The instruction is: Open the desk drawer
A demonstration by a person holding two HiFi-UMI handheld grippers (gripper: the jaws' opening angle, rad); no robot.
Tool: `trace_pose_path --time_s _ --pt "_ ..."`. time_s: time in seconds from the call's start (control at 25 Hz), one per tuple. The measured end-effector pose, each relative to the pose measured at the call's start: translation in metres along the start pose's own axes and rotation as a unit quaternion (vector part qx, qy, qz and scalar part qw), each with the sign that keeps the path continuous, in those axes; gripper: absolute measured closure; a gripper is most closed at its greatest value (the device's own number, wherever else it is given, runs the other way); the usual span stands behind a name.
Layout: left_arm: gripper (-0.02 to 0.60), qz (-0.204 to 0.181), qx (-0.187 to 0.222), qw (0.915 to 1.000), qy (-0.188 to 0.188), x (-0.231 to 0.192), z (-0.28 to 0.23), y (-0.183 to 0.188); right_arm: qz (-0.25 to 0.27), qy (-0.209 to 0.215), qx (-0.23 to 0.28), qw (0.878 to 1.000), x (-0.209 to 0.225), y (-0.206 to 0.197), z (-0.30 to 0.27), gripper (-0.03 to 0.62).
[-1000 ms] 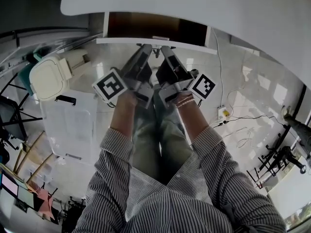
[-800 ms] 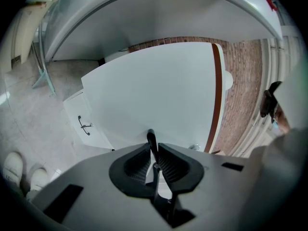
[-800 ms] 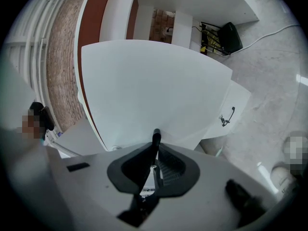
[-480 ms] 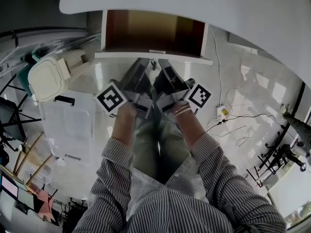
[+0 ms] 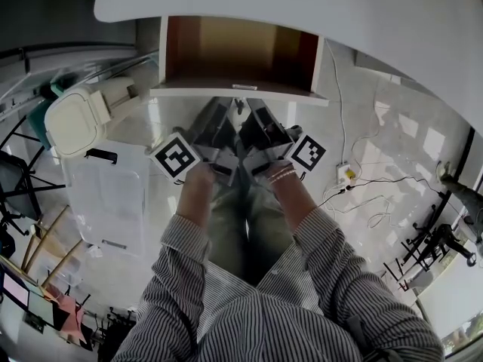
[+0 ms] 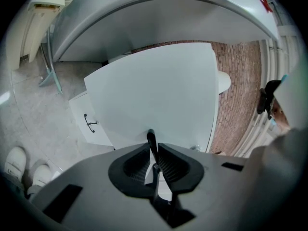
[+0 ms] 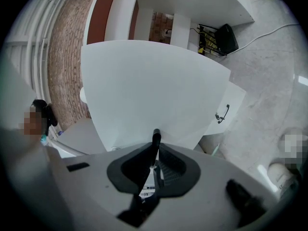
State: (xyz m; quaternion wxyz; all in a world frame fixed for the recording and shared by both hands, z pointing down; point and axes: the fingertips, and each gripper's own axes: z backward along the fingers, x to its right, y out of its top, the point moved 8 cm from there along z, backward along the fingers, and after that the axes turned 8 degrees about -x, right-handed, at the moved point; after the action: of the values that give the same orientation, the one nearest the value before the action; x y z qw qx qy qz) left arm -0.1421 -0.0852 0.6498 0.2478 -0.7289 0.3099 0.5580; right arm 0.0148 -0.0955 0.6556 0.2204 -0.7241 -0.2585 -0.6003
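**Ana:** Where is the desk drawer?

**Ben:** The desk drawer (image 5: 226, 91) is at 12 o'clock in the head view, under the white desk top (image 5: 302, 6). It is pulled out, and you can see its brown inside.

**Ana:** What are the two tools doing?

**Ben:** The left gripper (image 5: 229, 110) and the right gripper (image 5: 253, 110) sit side by side, just below the drawer's white front. Both point to 12 o'clock. Each one has its jaws squeezed tight on the thin dark handle (image 6: 151, 139) in the middle of that front.

**Ana:** Is the front close to them?

**Ben:** Yes. In both gripper views it fills the middle, right behind the jaws.

**Ana:** What else is on the floor?

**Ben:** A cream bin (image 5: 75, 119) is at 9 o'clock. A clear plastic box (image 5: 106, 194) is just beside it, at 8 o'clock. A small socket block (image 5: 346, 176) with a wire is at 3 o'clock. The person's striped sleeves (image 5: 189, 277) are at 6 o'clock.
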Motion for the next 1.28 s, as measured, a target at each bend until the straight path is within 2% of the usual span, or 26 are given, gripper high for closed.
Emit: trace_pose_path --time_s 0.12,0.28,0.48,0.64,0.76,1.0,1.28 --pt "0.528 -0.010 -0.010 0.9998 0.013 -0.006 -0.001 0.000 0.000 -0.010 -0.001 1.000 0.005 -0.001 0.000 0.549" --pt "0.528 0.007 -0.015 0.9992 0.036 -0.015 -0.001 -0.003 -0.004 -0.023 -0.003 1.000 0.014 -0.003 0.000 0.549" --pt "0.528 0.005 -0.015 0.9987 0.047 -0.024 -0.001 -0.005 -0.005 -0.028 -0.003 1.000 0.023 -0.005 0.000 0.549" --pt "0.528 0.008 -0.012 0.9991 0.040 -0.031 -0.003 -0.008 -0.014 -0.039 0.000 0.999 0.031 -0.007 0.003 0.550" --pt "0.528 0.028 -0.008 0.9986 0.045 -0.038 -0.004 -0.011 -0.016 -0.046 -0.002 0.999 0.038 -0.008 0.002 0.550" --pt "0.529 0.040 -0.011 0.9978 0.051 -0.049 -0.006 -0.015 -0.015 -0.057 0.005 0.998 0.050 -0.010 0.005 0.549" --pt "0.529 0.016 -0.022 0.9976 0.064 -0.061 -0.009 -0.012 -0.018 -0.069 0.010 0.997 0.063 -0.011 0.008 0.551"
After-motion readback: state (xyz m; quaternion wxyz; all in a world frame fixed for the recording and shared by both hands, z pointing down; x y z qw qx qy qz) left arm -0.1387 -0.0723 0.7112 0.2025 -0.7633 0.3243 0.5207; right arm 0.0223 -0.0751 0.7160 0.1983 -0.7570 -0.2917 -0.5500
